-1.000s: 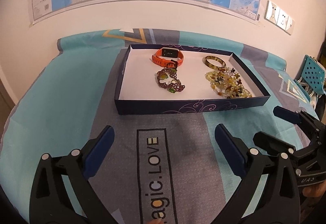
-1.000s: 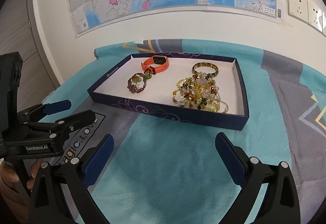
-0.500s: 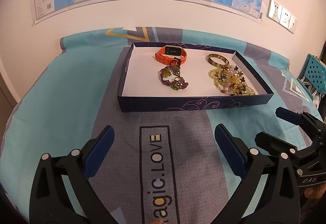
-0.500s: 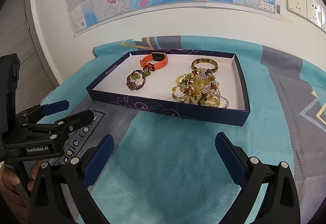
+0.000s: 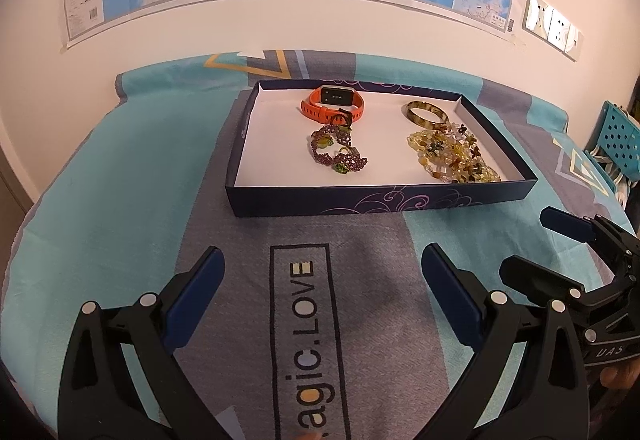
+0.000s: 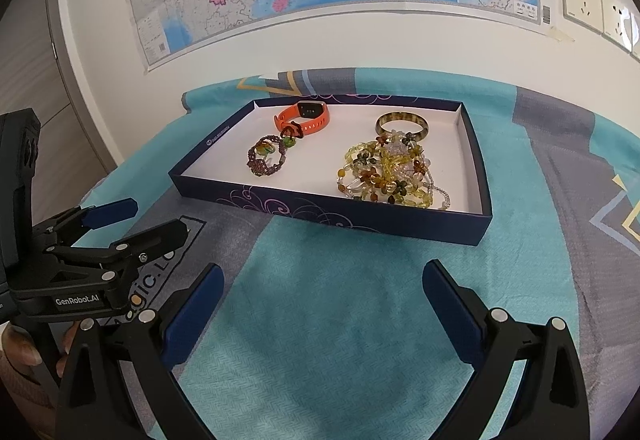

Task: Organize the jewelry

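Now both grippers hang back from the navy box (image 5: 384, 196), and over the last second the box has shrunk and slid a little further off in both wrist views, so both are easing away from it, not closing in. The left gripper (image 5: 320, 280) has its jaws spread wide over the grey "magic.LOVE" panel of the cloth (image 5: 304, 320), holding nothing. The right gripper (image 6: 320, 288) is just as wide and just as empty, hovering over the teal part of the cloth on the near side of the box.

Inside the box, nothing has moved. The orange smartwatch (image 5: 333, 105) sits by the far wall, and the purple beaded bracelet (image 5: 336, 150) lies just in front of it, touching its strap. The amber bangle (image 5: 427, 114) rests at the box's far right corner, and the tangle of yellow beaded necklaces (image 5: 452, 156) fills the right side, its top against the bangle.

With every piece already in the box and both tools retreating, the sorting looks finished or nearly so.
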`<move>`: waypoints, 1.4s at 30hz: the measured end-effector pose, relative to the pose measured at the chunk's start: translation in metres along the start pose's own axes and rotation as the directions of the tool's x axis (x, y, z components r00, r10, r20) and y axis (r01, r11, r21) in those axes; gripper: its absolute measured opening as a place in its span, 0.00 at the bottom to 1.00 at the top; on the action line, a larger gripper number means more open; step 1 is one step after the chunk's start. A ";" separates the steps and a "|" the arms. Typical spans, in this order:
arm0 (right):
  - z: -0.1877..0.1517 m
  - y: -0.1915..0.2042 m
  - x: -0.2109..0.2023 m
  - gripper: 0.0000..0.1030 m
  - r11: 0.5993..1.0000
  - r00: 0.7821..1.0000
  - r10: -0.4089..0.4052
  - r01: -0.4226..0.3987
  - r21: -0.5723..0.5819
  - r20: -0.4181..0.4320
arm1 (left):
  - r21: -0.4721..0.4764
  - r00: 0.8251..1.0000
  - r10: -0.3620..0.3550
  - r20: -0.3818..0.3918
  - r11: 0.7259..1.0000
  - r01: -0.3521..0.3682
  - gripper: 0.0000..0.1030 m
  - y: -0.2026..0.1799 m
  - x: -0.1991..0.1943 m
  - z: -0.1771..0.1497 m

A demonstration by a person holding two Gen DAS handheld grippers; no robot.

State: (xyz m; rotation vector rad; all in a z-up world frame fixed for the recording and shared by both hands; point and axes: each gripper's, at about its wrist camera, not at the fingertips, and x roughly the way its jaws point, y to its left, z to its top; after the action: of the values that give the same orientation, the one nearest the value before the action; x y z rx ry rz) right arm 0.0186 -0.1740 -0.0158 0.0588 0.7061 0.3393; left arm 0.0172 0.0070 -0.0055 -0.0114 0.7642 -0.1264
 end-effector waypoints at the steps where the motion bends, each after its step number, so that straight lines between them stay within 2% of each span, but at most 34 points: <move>1: 0.000 0.000 0.000 0.93 1.000 1.000 0.000 0.000 0.001 0.000 | -0.001 1.000 0.001 0.000 1.000 -0.001 0.94 0.000 0.000 0.000; 42: 0.000 -0.005 0.003 0.93 1.000 1.000 0.005 -0.004 0.018 -0.014 | 0.014 1.000 0.001 -0.002 1.000 -0.001 0.94 -0.005 0.003 -0.001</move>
State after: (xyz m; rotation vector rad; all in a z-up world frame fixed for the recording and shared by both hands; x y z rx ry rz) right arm 0.0221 -0.1776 -0.0185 0.0748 0.7232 0.3381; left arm 0.0175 0.0019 -0.0081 0.0029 0.7657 -0.1307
